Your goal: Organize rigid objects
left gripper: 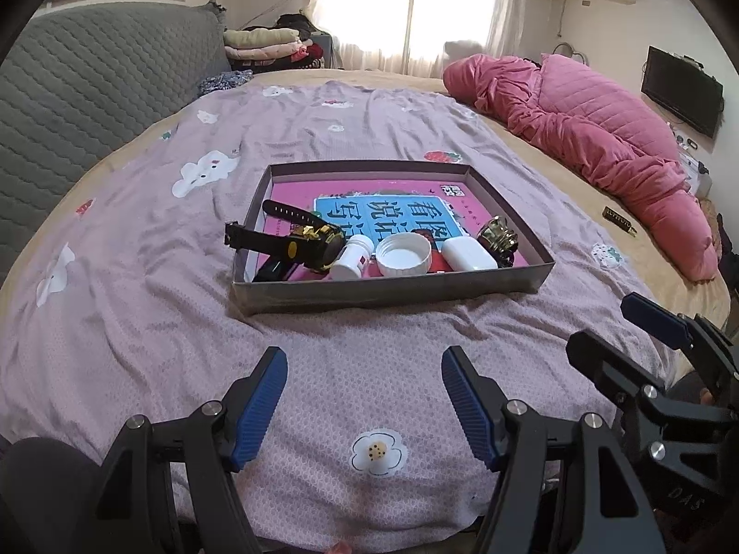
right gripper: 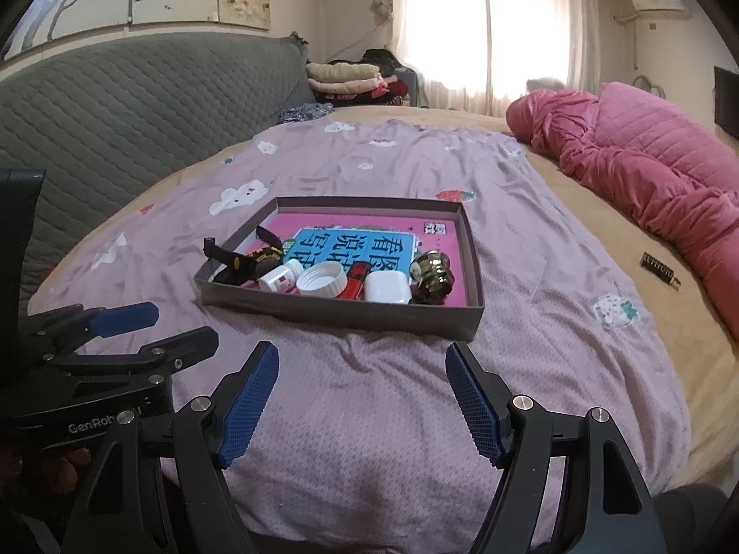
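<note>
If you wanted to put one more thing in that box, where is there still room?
The box is crowded along its near wall: watch, pill bottle, white cap, white case, gold jar. The far half, over the pink book, is free.

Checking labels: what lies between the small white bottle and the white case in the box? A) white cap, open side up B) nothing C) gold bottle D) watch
A: the white cap lies open side up between the small white bottle and the white case, near the front wall of the box.
</note>
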`<state>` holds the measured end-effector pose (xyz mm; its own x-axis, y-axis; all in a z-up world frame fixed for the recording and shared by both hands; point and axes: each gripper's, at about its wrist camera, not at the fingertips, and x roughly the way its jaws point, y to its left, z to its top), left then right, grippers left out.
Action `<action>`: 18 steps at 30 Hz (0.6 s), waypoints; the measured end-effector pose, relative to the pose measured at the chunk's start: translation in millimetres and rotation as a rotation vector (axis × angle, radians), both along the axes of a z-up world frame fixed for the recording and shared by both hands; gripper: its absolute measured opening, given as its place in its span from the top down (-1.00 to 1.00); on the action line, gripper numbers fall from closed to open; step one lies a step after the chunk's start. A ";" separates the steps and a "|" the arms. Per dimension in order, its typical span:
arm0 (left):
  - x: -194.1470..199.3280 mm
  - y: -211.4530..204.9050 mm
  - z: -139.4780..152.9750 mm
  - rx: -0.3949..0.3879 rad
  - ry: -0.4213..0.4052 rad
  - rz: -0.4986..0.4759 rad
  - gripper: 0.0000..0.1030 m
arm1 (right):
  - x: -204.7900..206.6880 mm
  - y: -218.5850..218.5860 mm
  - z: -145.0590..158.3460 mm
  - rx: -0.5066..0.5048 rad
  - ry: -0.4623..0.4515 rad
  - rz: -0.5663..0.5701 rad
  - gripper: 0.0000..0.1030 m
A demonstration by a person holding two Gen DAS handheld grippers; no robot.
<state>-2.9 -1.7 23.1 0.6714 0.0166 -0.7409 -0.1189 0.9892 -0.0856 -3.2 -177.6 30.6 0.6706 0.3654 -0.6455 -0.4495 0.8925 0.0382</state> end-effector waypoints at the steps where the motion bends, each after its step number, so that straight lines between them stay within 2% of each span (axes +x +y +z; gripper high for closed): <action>1: 0.4 0.0 -1.3 0.000 0.004 -0.001 -0.34 | 0.1 0.9 -1.4 -0.002 0.001 0.001 -0.48; 18: 13.7 5.2 -27.1 -0.012 0.060 0.013 -0.34 | 20.9 8.0 -28.6 0.007 0.050 -0.009 -0.48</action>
<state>10.8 3.5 -3.9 0.6255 0.0161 -0.7800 -0.1374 0.9864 -0.0898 17.7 -169.5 2.0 0.6409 0.3644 -0.6757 -0.4391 0.8960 0.0667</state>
